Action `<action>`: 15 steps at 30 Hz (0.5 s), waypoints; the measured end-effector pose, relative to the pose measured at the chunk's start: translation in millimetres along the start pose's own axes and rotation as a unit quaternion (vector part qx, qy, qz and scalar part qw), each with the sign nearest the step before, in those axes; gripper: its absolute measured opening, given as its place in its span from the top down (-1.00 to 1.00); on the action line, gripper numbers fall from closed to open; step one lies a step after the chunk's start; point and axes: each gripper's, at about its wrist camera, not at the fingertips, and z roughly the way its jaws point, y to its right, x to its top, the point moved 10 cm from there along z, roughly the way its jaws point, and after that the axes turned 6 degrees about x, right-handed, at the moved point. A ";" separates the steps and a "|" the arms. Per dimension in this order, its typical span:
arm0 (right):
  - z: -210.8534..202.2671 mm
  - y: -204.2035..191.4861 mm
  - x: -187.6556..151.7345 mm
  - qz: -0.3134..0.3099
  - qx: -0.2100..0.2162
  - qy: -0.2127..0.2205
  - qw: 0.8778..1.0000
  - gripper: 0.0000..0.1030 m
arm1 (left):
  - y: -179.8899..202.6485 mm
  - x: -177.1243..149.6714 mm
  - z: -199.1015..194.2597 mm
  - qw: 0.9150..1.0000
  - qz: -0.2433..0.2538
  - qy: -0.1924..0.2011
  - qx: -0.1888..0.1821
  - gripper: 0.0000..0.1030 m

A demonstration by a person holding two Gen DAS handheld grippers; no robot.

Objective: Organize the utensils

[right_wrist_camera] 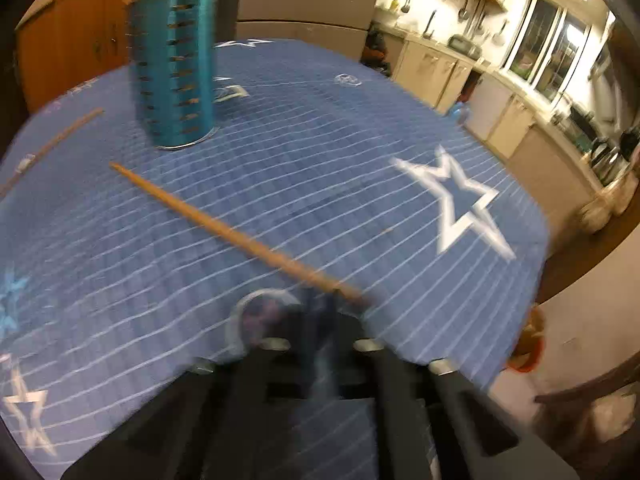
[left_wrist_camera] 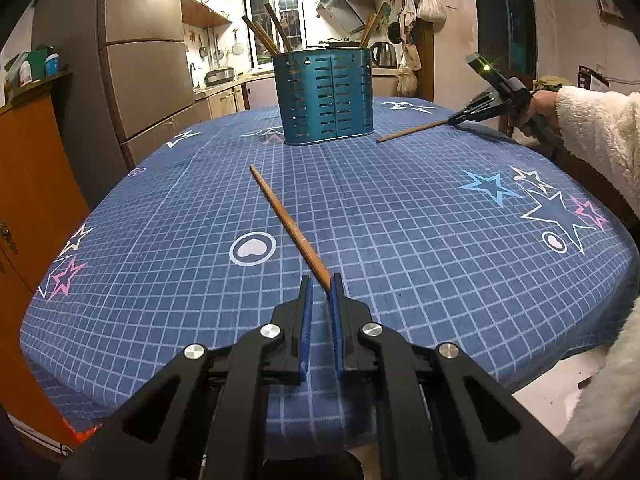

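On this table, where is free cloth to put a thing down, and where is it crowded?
Free: the wide cloth between the near chopstick and the table's right edge, and the strip to the left of that chopstick. Crowded: around the blue holder, where the right gripper is shut on the far chopstick. The left gripper is shut on the near chopstick's end.

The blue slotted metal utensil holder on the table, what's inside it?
Several brown wooden chopsticks stick up out of the blue slotted metal utensil holder. Its wall covers their lower ends, and the slots show only slivers, so anything shorter stays hidden.
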 end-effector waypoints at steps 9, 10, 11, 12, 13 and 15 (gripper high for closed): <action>-30.4 6.6 4.3 0.012 -0.113 0.040 0.993 0.76 | -3.3 -1.7 -11.0 1.000 0.003 0.016 0.002 0.60; -29.3 13.7 8.0 0.030 -0.118 0.049 0.991 0.76 | -4.0 -1.3 -11.6 1.000 0.002 0.018 0.002 0.56; -23.6 23.7 11.4 0.061 -0.119 0.054 0.990 0.76 | -5.1 -0.7 -12.0 1.000 0.003 0.020 0.005 0.48; -14.7 31.2 11.5 0.082 -0.116 0.046 0.989 0.76 | -6.0 -0.3 -12.3 1.000 0.002 0.021 0.007 0.44; -4.1 34.9 11.2 0.093 -0.111 0.033 0.989 0.77 | -7.9 0.4 -12.3 1.000 0.002 0.021 0.010 0.39; 10.8 41.5 15.1 0.100 -0.114 0.011 0.988 0.77 | -12.7 2.4 -12.3 1.000 -0.002 0.022 0.017 0.36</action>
